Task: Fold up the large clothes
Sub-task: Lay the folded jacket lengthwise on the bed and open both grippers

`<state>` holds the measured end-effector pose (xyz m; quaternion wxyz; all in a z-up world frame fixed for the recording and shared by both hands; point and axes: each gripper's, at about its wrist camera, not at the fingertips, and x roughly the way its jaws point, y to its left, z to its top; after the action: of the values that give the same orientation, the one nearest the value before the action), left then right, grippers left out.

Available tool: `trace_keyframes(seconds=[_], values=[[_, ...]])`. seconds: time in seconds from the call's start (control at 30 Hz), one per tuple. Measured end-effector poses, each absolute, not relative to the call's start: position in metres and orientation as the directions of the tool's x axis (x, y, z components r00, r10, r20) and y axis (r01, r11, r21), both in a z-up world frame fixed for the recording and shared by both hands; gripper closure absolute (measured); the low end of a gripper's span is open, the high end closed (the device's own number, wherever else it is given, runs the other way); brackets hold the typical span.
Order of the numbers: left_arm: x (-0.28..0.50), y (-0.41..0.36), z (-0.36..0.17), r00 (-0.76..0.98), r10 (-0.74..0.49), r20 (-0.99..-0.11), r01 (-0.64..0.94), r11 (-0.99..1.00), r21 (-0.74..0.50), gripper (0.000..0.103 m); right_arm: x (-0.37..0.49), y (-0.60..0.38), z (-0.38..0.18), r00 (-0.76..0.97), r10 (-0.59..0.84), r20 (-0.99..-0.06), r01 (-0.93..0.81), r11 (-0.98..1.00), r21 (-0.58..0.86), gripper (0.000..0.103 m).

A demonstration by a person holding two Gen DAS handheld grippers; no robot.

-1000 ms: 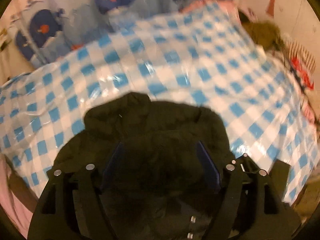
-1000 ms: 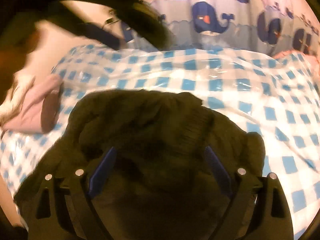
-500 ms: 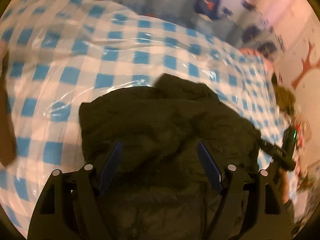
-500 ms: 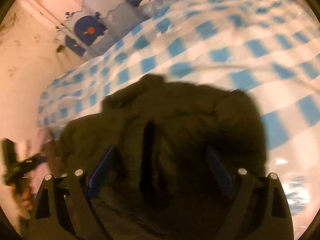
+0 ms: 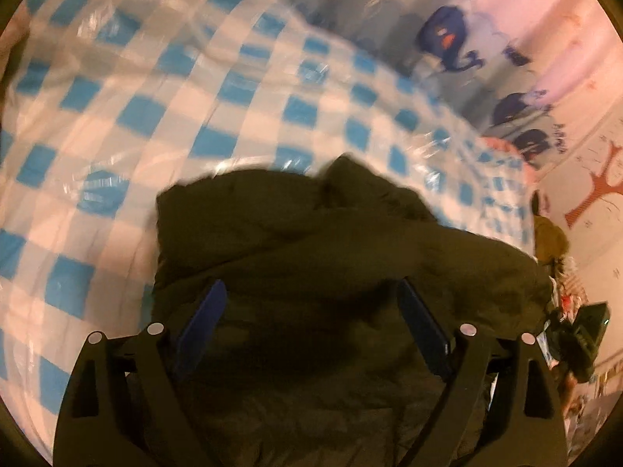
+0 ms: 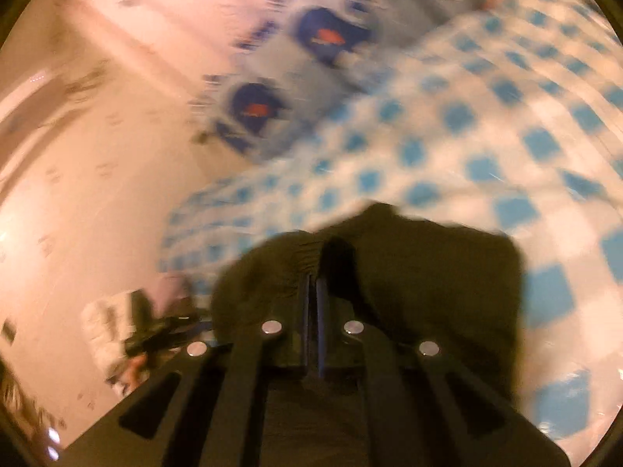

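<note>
Right gripper (image 6: 311,284), jaws just closed together against the dark jacket (image 5: 311,272), needs real fabric pinched while left gripper (image 5: 311,303), just widened, stays apart.

We see the garment (image 5: 311,257) lying bunched on the checked sheet (image 5: 163,89), which spreads out ahead of it and off to its left in the left wrist view. Beyond the sheet's far edge hangs the whale-print cloth (image 5: 447,35), with the wall (image 5: 576,89) to its right. The left gripper (image 5: 311,303) sits over the garment, one finger on either side of a fold. The right gripper (image 6: 313,284) sits at the garment's near edge, with sheet ahead and to its right.
</note>
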<state>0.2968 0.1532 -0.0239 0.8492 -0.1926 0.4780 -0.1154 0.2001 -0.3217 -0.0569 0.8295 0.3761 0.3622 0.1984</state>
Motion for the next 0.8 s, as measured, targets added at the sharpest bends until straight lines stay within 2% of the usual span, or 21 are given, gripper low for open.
trace_keyframes(seconds=[0.13, 0.23, 0.3, 0.33, 0.37, 0.4, 0.43, 0.53, 0.57, 0.67, 0.8], values=[[0.319, 0.149, -0.066, 0.442, -0.324, -0.837, -0.047, 0.923, -0.382, 0.017, 0.214, -0.314, -0.123, 0.540, 0.539, -0.646, 0.062, 0.740, 0.670, 0.098], [0.326, 0.141, -0.087, 0.391, -0.263, -0.882, -0.049, 0.951, -0.305, 0.017, 0.217, -0.305, -0.138, 0.485, 0.545, -0.683, 0.078, 0.751, 0.655, 0.094], [0.318, 0.141, -0.076, 0.433, -0.236, -0.870, -0.035, 0.960, -0.279, 0.017, 0.208, -0.311, -0.123, 0.533, 0.515, -0.672, 0.074, 0.762, 0.643, 0.079], [0.312, 0.143, -0.067, 0.466, -0.227, -0.855, -0.031, 0.962, -0.272, 0.017, 0.198, -0.321, -0.112, 0.579, 0.484, -0.656, 0.093, 0.760, 0.643, 0.058], [0.305, 0.146, -0.053, 0.508, -0.226, -0.831, -0.022, 0.961, -0.275, 0.017, 0.187, -0.333, -0.099, 0.637, 0.416, -0.649, 0.134, 0.769, 0.625, 0.044], [0.298, 0.147, -0.039, 0.550, -0.233, -0.802, -0.009, 0.958, -0.285, 0.017, 0.175, -0.342, -0.084, 0.701, 0.328, -0.633, 0.171, 0.785, 0.596, 0.043], [0.288, 0.146, -0.021, 0.605, -0.260, -0.752, 0.026, 0.951, -0.308, 0.017, 0.168, -0.344, -0.072, 0.742, 0.300, -0.600, 0.159, 0.790, 0.592, 0.043], [0.276, 0.134, 0.003, 0.654, -0.340, -0.676, 0.110, 0.926, -0.360, 0.016, 0.164, -0.317, -0.027, 0.825, 0.312, -0.472, 0.017, 0.820, 0.572, 0.041], [0.276, 0.123, 0.006, 0.645, -0.376, -0.665, 0.146, 0.915, -0.375, 0.016, 0.171, -0.299, -0.018, 0.820, 0.361, -0.444, -0.050, 0.819, 0.572, 0.035], [0.289, 0.087, -0.011, 0.592, -0.389, -0.706, 0.194, 0.919, -0.343, 0.016, 0.208, -0.241, -0.026, 0.712, 0.456, -0.533, -0.132, 0.833, 0.537, 0.034], [0.325, 0.069, -0.067, 0.481, -0.354, -0.802, 0.115, 0.932, -0.343, 0.016, 0.260, -0.227, -0.100, 0.568, 0.425, -0.705, -0.011, 0.860, 0.510, 0.035]])
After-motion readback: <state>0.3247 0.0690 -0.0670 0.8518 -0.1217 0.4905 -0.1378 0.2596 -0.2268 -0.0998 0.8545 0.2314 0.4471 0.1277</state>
